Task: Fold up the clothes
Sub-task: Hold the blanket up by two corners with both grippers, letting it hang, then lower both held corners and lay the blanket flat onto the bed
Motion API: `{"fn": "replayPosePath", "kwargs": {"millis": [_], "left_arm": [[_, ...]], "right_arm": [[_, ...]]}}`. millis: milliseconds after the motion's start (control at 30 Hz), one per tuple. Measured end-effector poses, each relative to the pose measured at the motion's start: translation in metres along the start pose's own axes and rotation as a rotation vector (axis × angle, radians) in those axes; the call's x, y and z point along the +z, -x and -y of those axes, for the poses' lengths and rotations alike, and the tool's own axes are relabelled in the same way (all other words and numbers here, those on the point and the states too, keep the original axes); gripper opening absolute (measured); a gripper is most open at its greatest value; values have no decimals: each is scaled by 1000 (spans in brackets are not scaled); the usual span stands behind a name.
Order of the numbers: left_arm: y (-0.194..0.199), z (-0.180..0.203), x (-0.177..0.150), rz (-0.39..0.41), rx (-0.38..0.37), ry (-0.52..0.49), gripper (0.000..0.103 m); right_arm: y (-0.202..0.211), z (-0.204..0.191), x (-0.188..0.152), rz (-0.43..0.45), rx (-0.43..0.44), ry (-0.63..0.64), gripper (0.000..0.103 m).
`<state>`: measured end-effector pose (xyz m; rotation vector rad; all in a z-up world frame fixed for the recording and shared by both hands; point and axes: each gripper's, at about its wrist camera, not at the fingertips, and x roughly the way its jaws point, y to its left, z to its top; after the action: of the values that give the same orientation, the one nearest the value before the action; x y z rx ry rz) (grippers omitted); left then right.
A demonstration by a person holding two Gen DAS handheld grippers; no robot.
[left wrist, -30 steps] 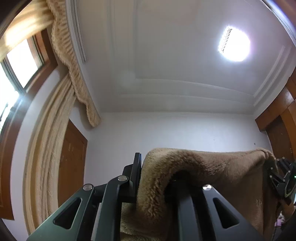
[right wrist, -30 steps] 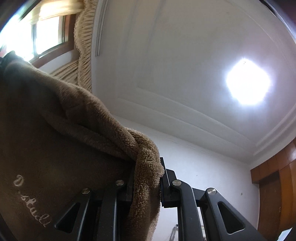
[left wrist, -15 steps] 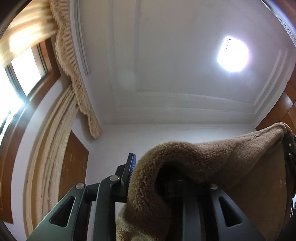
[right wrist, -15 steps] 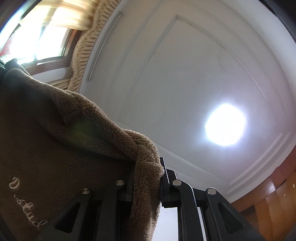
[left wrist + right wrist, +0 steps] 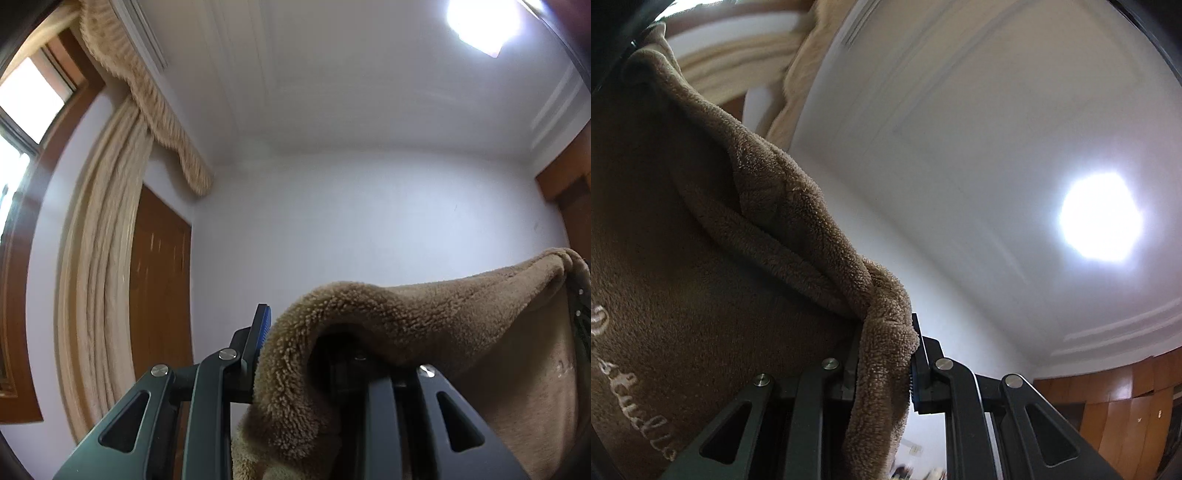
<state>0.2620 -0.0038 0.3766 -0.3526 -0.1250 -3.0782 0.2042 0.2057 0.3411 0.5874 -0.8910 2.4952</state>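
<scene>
Overhead glows a bright ceiling light. Cream curtains hang beside a window, with a wooden door just beside them.

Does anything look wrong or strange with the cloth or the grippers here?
Nothing stands out. The brown fleece hangs between the left gripper and the right gripper, each clamped on a bunched edge. No tear or stain shows.
</scene>
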Motion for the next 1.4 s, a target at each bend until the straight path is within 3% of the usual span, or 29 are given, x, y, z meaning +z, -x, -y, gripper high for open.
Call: {"fn": "replayPosePath", "kwargs": {"millis": [200,600,800,1033,1167,1200,1267,1300,1333,1400], "left_arm": [[-106,20,-88,-275,8,28,29],[-296,68,-299,-758,44,-19,29],[-353,80,-372,-931,12,-8,29],[-384,88,-445,-1142,-22,9,31],[-397,83,-466,-1245,-25,59,37],[-400,82,-470,-1267,-25,71,41],[-407,79,-479,-1310,-24,95,61],[-409,77,-481,-1327,-24,107,64],[-410,74,-481,-1338,-27,128,68],[-412,64,-480,-1361,-46,211,70]], "right_arm": [[-58,-97,-64,-193,182,53,17],[-141,-268,-196,-534,485,105,17],[-171,-314,-247,-694,622,63,17],[-164,-320,-339,-896,795,10,20],[-172,-336,-364,-1007,888,-30,23],[-174,-335,-366,-1019,896,-57,25],[-175,-327,-372,-1042,913,-140,30],[-177,-321,-373,-1052,922,-197,36],[-180,-313,-374,-1061,928,-253,55],[-190,-294,-377,-1058,930,-359,77]]}}
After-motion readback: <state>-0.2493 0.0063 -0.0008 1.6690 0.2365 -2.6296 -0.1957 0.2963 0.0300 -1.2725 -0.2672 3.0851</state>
